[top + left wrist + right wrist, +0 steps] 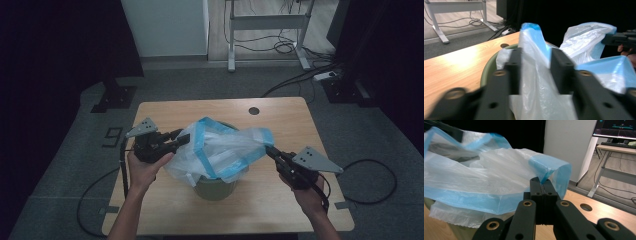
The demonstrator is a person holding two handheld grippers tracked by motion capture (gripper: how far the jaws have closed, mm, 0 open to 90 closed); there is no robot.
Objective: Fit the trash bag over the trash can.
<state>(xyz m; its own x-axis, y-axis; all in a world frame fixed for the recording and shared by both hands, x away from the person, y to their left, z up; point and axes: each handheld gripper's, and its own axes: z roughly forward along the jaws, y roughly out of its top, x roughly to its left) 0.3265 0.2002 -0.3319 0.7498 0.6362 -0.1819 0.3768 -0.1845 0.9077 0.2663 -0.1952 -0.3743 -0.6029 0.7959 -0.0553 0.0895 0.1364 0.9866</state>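
A: How do my claws stand?

B: My right gripper (541, 185) is clamped tight on the bag's (220, 147) blue rim, right of the bin (216, 186). My left gripper (534, 65) has bag film between its jaws, left of the bin; I can't tell whether the pads press it.

A: And the bag?

B: Stretched over the bin, mid-table (280, 200).

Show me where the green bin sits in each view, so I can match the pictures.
High view: green bin at table centre, under the plastic bag.
Left gripper view: its rim curves left of the jaws.
Right gripper view: a dark sliver at lower left, under the bag.
Shared landmark: the bag's blue band.
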